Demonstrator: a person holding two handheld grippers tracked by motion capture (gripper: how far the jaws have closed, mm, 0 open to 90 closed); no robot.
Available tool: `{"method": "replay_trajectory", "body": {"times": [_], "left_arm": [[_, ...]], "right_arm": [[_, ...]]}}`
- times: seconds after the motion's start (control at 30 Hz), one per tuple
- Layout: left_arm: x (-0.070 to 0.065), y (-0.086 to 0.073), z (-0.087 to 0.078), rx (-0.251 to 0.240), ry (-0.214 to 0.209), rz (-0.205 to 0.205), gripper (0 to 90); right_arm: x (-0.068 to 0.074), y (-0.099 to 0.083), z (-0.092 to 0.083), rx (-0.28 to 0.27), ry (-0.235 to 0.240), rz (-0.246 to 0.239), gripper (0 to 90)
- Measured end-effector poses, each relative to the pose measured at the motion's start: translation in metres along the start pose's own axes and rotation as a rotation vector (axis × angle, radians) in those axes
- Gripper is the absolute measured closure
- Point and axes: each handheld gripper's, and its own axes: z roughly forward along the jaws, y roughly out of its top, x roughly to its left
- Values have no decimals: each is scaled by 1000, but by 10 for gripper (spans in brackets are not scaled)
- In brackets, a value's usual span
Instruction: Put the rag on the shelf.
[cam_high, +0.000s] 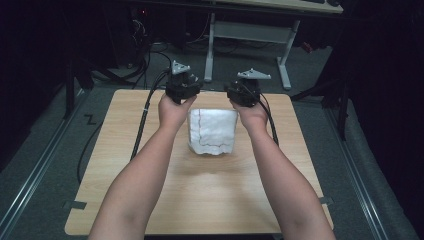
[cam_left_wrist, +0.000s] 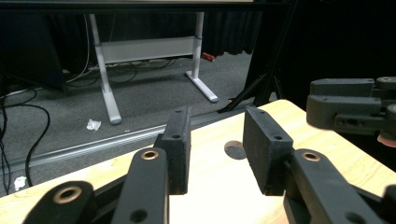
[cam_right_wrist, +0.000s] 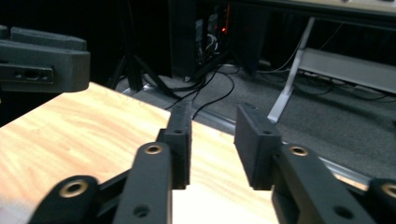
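Resting: soft white folded cloth (cam_high: 212, 131)

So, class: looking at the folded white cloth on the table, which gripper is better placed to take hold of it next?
Probably the left gripper, narrowly. Both are open and empty at the cloth's far edge, but the left sits at its far corner, while the right gripper sits slightly off to the side.

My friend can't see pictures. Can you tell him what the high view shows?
A person's two hands hold black grippers, the left gripper and the right gripper, at the far edge of a folded white cloth on a wooden table. Both forearms reach in from the bottom.
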Motion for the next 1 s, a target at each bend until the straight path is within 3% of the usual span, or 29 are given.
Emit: {"method": "replay_trajectory", "body": {"times": [0.27, 0.37, 0.5, 0.63, 0.83, 1.0], "left_arm": [[-7, -7, -26, -30, -6, -14, 587], [-4, -11, -37, -39, -4, -25, 574], [1, -19, -52, -44, 15, -9, 570], [8, -35, -67, -21, 14, -2, 574], [16, -63, -88, 1, 20, -11, 570], [19, -90, -101, 41, 23, 0, 561]], "right_arm": [[9, -8, -23, 1, -17, -37, 619], [6, -13, -33, 4, -25, -24, 621], [-4, -21, -50, -6, -55, -17, 617], [-12, -33, -64, -3, -77, -11, 594], [-17, -60, -83, 13, -112, -46, 554], [-18, -80, -97, 21, -107, -44, 535]]}}
